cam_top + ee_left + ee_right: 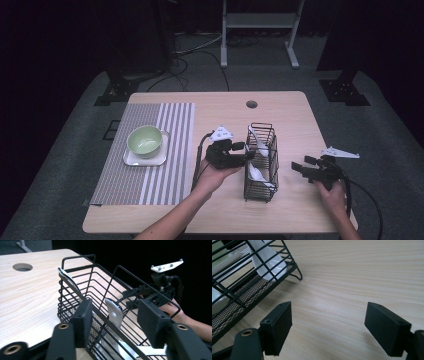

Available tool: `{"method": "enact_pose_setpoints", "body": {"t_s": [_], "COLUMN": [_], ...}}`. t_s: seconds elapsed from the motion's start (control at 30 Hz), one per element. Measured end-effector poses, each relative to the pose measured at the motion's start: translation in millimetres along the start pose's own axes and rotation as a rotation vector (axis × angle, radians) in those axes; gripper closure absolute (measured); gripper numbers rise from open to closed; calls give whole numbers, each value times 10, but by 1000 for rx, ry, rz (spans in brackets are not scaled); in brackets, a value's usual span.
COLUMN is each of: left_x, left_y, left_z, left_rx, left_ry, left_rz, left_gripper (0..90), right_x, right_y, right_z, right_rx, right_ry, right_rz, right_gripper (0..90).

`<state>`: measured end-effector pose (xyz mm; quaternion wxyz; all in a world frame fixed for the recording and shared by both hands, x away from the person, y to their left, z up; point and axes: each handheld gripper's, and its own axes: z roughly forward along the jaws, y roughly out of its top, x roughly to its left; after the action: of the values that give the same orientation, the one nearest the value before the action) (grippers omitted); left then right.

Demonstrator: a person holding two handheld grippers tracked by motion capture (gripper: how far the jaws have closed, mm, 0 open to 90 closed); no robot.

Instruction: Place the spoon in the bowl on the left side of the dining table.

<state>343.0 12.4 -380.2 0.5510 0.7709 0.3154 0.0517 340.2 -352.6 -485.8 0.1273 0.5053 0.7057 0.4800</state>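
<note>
Wooden table (295,115) under dark room, high view: left gripper (245,155) at wire basket (261,162) holding 2 white spoons; bowl (145,140) waits on striped mat (165,150).
Left gripper view: jaws half open straddling 1 spoon handle (113,313), pads not touching yet. Step looks like grasping; next, close and lift.
Right gripper view: right gripper (328,327) wide open, empty, beside basket.
</note>
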Motion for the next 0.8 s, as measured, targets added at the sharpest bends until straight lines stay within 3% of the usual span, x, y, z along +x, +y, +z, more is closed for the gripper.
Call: {"method": "enact_pose_setpoints", "body": {"t_s": [0.23,0.8], "left_x": [5,-76], "left_y": [-6,-47], "left_z": [-10,-53], "left_rx": [-15,-51], "left_ry": [5,-33], "left_rz": [28,43], "left_gripper": [656,817], "right_x": [-1,-5], "right_y": [0,-1], "right_z": [-1,-3], "right_rx": [-2,-4], "right_ry": [1,3], "right_rz": [-1,0], "right_gripper": [208,208]}}
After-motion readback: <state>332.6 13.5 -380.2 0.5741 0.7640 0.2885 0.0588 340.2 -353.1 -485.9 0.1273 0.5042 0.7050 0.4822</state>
